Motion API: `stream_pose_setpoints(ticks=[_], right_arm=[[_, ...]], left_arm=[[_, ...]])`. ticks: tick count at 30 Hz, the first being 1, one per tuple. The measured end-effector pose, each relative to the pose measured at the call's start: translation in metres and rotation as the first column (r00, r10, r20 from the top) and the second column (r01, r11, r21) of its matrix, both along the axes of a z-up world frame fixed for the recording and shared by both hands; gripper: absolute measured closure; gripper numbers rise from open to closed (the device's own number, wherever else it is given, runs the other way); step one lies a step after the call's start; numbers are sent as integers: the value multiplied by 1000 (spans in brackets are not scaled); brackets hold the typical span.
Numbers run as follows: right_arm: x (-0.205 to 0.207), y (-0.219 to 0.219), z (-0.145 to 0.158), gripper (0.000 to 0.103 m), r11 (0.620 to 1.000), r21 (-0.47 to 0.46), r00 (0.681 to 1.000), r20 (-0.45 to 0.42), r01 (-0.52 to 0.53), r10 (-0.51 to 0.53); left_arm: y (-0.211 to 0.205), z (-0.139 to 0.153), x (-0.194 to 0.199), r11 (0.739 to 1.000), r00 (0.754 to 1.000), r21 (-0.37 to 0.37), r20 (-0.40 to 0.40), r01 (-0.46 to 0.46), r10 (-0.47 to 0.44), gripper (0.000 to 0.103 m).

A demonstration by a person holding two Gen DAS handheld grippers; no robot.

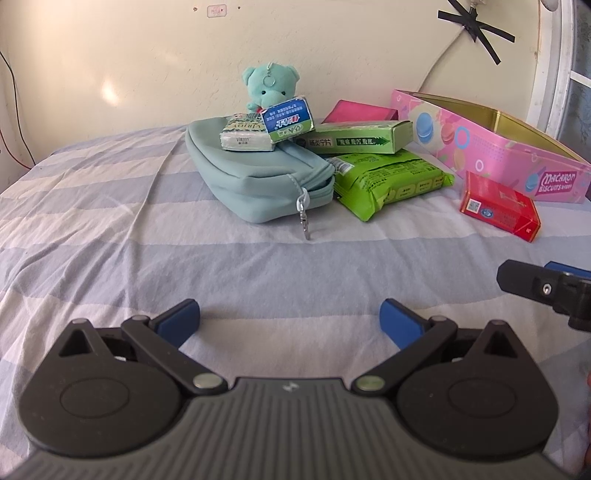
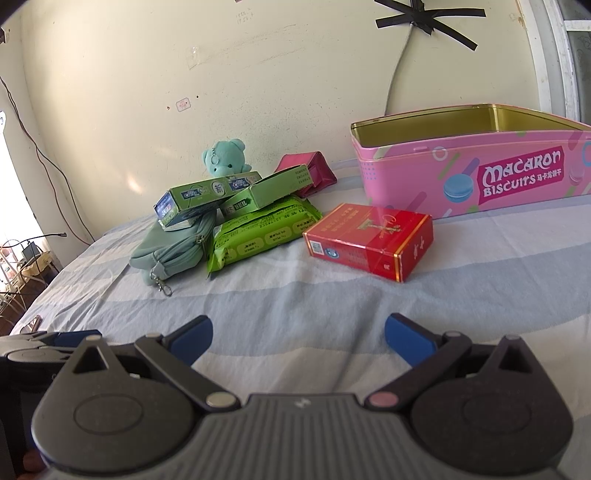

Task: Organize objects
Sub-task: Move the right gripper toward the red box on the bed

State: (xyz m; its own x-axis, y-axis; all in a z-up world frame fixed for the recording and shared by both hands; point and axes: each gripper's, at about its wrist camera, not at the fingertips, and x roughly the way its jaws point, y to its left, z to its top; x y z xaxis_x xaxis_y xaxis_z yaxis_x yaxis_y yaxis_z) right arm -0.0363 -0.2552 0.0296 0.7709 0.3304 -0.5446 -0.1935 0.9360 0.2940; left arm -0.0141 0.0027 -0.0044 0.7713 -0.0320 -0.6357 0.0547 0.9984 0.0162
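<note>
Both my tongs, the left gripper (image 1: 290,319) and the right gripper (image 2: 298,334), are wide and hold nothing. The pink metal biscuit tin (image 2: 424,173) looks empty. The red cardboard box (image 2: 369,242), green packs and teal pouch (image 1: 255,177) wait on the striped bed sheet (image 1: 147,240).

A: What lies behind the bed (image 1: 110,229)?

B: A cream wall (image 1: 147,66), scuffed, with a bright patch of light on it left of centre. The bed's sheet is striped in pale blue and white.

A: Anything on that wall?

B: Strips of black tape (image 2: 428,18) crossed like a star, high up, pinning a pale cable (image 2: 397,70) that drops toward the bed. A small sticker (image 2: 183,104) sits lower left of the tape.

A: And windows?

B: A white window frame (image 1: 550,74) stands right of the tape. Thin wires (image 2: 44,162) trail down the wall's left end.
</note>
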Motion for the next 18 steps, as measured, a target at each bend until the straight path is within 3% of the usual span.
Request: stream_pose_setpoints(ticks=[18], right_arm=[[1,0,1,0,1000,-2,1000,0,-1,1]], left_arm=[[0,1,0,1000,1000,-3,1,2,-2,0]])
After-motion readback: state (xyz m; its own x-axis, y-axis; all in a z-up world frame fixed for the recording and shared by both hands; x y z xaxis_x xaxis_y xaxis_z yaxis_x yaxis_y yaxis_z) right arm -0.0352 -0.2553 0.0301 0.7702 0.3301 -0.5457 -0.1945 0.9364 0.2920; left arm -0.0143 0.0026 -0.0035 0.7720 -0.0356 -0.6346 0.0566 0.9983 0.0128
